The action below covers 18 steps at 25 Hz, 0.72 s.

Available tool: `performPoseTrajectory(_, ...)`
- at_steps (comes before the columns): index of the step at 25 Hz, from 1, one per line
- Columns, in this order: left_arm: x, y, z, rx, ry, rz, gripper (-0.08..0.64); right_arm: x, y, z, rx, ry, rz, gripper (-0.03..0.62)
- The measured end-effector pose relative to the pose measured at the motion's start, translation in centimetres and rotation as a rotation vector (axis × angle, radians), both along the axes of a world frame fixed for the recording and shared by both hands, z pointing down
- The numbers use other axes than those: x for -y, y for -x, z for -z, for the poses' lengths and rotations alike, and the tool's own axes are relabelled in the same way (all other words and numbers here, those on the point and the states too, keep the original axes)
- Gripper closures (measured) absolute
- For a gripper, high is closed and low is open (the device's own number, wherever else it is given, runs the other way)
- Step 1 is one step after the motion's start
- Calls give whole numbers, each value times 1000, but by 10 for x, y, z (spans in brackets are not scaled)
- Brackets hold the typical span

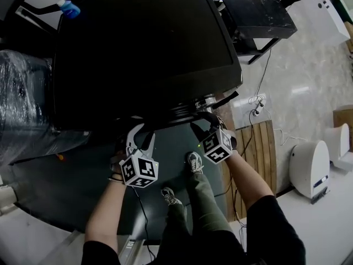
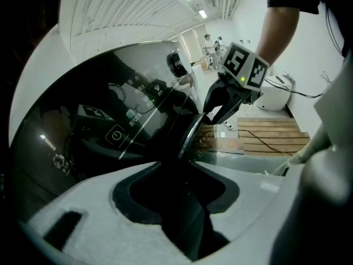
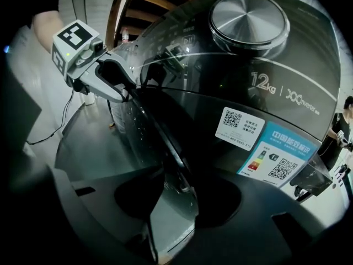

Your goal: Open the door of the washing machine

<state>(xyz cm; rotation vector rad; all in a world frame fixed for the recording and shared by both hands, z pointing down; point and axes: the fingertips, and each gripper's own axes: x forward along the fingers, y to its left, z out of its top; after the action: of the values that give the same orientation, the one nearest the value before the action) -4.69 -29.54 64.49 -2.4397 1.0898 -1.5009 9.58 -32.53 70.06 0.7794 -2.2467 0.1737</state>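
The floor (image 1: pixel 298 81) is pale and shiny around one black washing machine (image 1: pixel 143 48). Its one round door (image 3: pixel 165 148) sits at the machine's front edge. Two grippers are clamped on its rim: the left gripper (image 1: pixel 142 134), then the right gripper (image 1: pixel 204 123). The door looks like heavy, stiff, slippery glass, so I think the rim is the best place to hold.

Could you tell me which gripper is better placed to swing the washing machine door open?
Right, though only marginally. In its own view the door rim runs deep between the right gripper jaws. The left gripper also straddles that rim further along, so either could probably pull.
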Motion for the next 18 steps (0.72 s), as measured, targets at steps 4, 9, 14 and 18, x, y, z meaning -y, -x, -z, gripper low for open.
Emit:
performPoseTrajectory(4, -1, 0, 0, 13, 7, -11, 403, -2, 0, 0, -3, -8, -13, 427)
performPoseTrajectory(9, -3, -1, -1, 9, 2, -4, 405, -5, -1, -1, -18, -18, -34, 427)
performPoseTrajectory(14, -2, -1, 0, -6, -6, 0, 405, -5, -2, 0, -8, -29, -68, 427)
performPoseTrajectory(18, -1, 0, 0, -18, -4, 4, 405, -4, -1, 1, -7, -27, -83, 433)
